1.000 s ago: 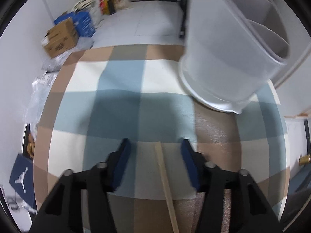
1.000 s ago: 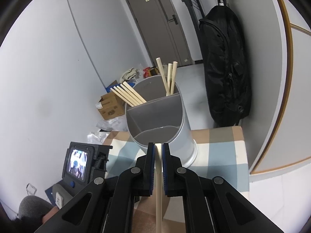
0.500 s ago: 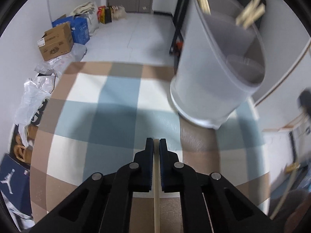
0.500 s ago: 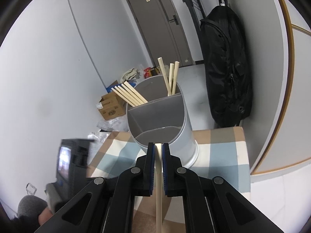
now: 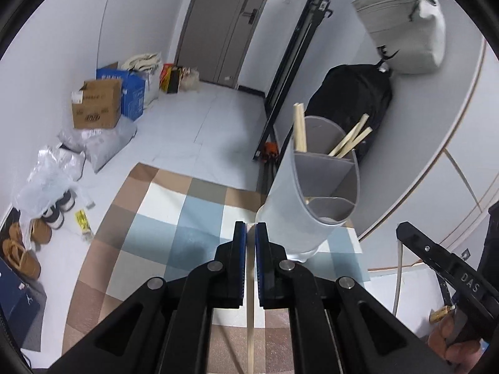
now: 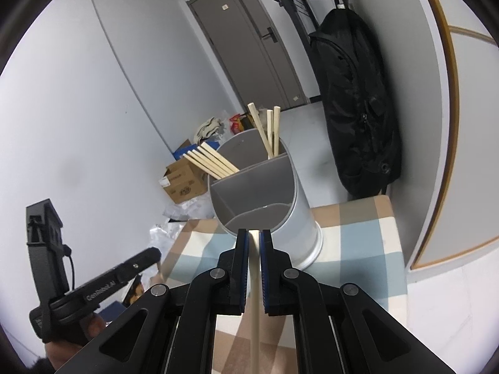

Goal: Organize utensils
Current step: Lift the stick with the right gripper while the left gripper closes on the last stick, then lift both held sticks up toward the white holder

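Observation:
A grey round utensil holder [image 5: 312, 205] with divided compartments stands on the checked tablecloth [image 5: 174, 237]; it also shows in the right wrist view [image 6: 265, 205]. Several wooden chopsticks [image 6: 215, 162] stick out of its far compartments. My left gripper [image 5: 250, 233] is shut on a wooden chopstick [image 5: 250, 327], lifted above the cloth, left of the holder. My right gripper [image 6: 254, 240] is shut on another wooden chopstick [image 6: 255, 311], its tip just before the holder's near compartment.
A black backpack [image 6: 355, 109] hangs against the wall behind the table. Cardboard boxes [image 5: 96, 106], plastic bags and shoes [image 5: 21, 249] lie on the floor to the left. The table's edge [image 6: 396, 249] is close on the right.
My left gripper closed on a chopstick lying on the cloth and lifted it, tilting up toward the holder. My right gripper has held its chopstick nearly still.

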Available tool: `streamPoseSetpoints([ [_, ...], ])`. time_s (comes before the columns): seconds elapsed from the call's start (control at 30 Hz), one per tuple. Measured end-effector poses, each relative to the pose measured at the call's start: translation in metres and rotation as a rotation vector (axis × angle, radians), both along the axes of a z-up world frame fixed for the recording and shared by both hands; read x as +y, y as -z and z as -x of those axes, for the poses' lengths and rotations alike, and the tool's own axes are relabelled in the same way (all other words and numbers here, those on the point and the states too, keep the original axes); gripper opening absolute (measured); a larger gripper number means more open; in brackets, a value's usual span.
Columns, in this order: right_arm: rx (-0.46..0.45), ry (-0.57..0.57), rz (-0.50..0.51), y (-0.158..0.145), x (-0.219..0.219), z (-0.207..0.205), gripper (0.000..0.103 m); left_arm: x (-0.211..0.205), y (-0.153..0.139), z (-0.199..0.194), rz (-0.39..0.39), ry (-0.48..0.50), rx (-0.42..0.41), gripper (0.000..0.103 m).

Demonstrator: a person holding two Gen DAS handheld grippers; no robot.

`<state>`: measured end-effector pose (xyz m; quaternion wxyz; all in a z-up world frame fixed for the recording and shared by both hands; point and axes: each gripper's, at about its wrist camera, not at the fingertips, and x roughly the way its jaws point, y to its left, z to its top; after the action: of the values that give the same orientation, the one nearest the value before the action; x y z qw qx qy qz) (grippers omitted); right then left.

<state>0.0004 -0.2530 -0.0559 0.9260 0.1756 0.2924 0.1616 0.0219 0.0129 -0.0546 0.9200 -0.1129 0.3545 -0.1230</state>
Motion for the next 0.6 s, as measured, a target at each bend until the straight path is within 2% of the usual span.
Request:
streamPoseSetpoints([
  [0.17,-0.029,0.004,0.041,-0.014,0.004,0.006,0.006,0.002,-0.017,0.017,-0.009,0.037,-0.058,0.002],
  [0.33,-0.09,0.005,0.068,-0.033,0.007,0.009,0.006,0.007,-0.034,0.023,0.028,0.06,-0.086,0.002],
  [0.6,-0.193,0.021,0.042,-0.077,0.003,0.003,0.006,0.006,-0.066,0.025,0.066,0.078,-0.117,0.002],
])
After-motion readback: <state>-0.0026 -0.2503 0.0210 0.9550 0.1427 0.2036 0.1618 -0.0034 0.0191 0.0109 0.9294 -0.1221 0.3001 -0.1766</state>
